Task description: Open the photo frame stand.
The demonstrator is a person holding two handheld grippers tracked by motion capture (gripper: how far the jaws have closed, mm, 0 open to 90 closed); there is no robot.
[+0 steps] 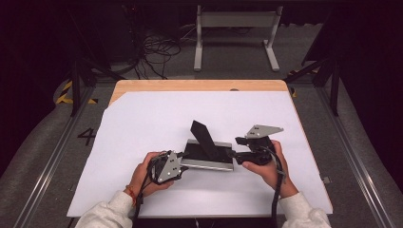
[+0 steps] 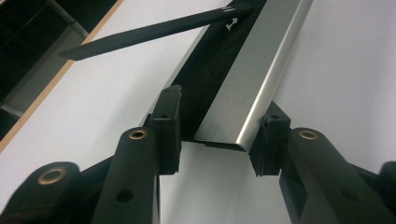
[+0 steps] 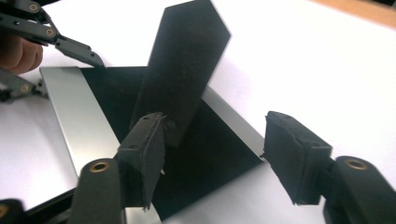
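Observation:
A flat black base with silver edges (image 1: 209, 164) lies on the white sheet at mid-table. From it a black flap (image 1: 203, 137) rises tilted, its free end pointing up and away. My left gripper (image 1: 183, 161) holds the base's left end. In the left gripper view its pads (image 2: 169, 125) press on both long sides of the base (image 2: 252, 79), with the flap (image 2: 154, 30) beyond. My right gripper (image 1: 233, 153) stands open at the base's right end. In the right gripper view its jaws (image 3: 219, 158) are wide apart, one fingertip (image 3: 142, 154) just in front of the flap's foot (image 3: 182, 70).
The white sheet (image 1: 157, 114) covers most of the wooden table (image 1: 199, 85), whose far edge shows bare. Beyond the table are floor cables (image 1: 157, 50) and a white frame (image 1: 235, 28). Metal rails run along both sides.

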